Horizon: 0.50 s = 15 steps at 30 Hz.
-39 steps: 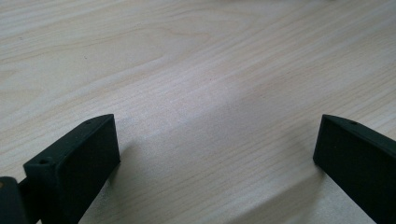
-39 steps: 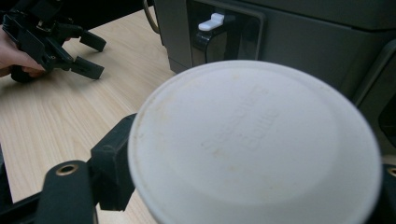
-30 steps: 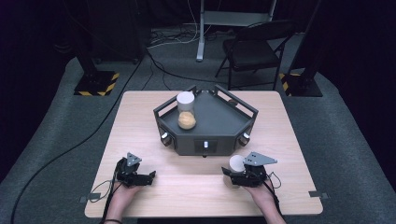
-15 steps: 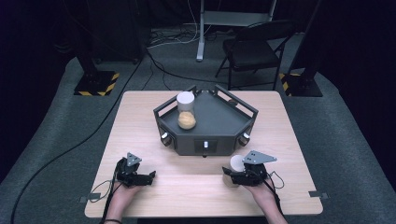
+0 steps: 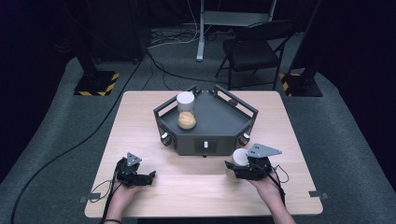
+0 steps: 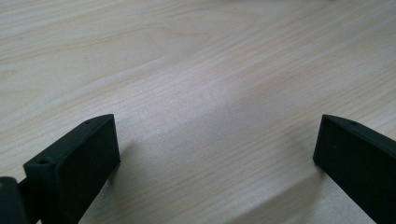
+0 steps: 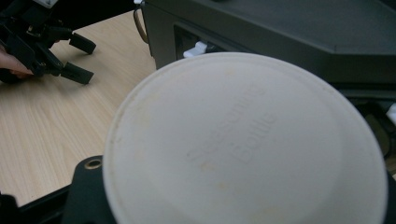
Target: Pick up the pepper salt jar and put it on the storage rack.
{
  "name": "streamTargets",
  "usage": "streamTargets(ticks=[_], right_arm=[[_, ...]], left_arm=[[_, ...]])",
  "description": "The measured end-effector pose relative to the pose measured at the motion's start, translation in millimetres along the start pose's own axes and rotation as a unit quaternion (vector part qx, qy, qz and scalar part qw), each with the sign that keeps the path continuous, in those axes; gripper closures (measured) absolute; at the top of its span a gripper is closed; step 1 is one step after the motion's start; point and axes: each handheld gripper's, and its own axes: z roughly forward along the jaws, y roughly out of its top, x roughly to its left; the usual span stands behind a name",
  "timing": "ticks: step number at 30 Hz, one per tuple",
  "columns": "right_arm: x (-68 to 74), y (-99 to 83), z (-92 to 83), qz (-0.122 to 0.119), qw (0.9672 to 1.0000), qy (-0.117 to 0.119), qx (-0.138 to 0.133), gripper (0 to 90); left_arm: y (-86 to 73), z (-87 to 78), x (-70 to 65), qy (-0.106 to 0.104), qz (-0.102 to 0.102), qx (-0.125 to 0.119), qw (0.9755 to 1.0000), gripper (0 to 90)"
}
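Note:
My right gripper [image 5: 233, 168] is shut on a jar with a white lid [image 5: 239, 157] and holds it just above the table, in front of the dark platform [image 5: 219, 119]. In the right gripper view the round lid [image 7: 243, 144] hides most of the jaws. A second white-lidded jar [image 5: 186, 111] with orange contents stands upright on the platform's left part. At the near left, my left gripper [image 5: 150, 178] rests low over the wood. Its jaws stand wide apart, with bare wood between them [image 6: 215, 154].
The platform has a raised rail and knobs on its front faces [image 5: 205, 145]. The table's near edge [image 5: 201, 215] lies just behind both hands. A folding chair [image 5: 252, 46] and stand bases sit on the floor beyond the table.
My right gripper has risen a little with the jar in it. The left gripper has stayed where it was.

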Motion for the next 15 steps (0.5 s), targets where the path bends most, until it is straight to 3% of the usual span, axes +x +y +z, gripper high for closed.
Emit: streamTargets(ticks=[15], right_arm=[[-12.2, 48.9, -16.5, -0.008, 0.9999, 0.006, -0.005, 33.9]], left_arm=[[0.0, 0.0, 0.0, 0.0, 0.0, 0.0, 1.0, 0.0]])
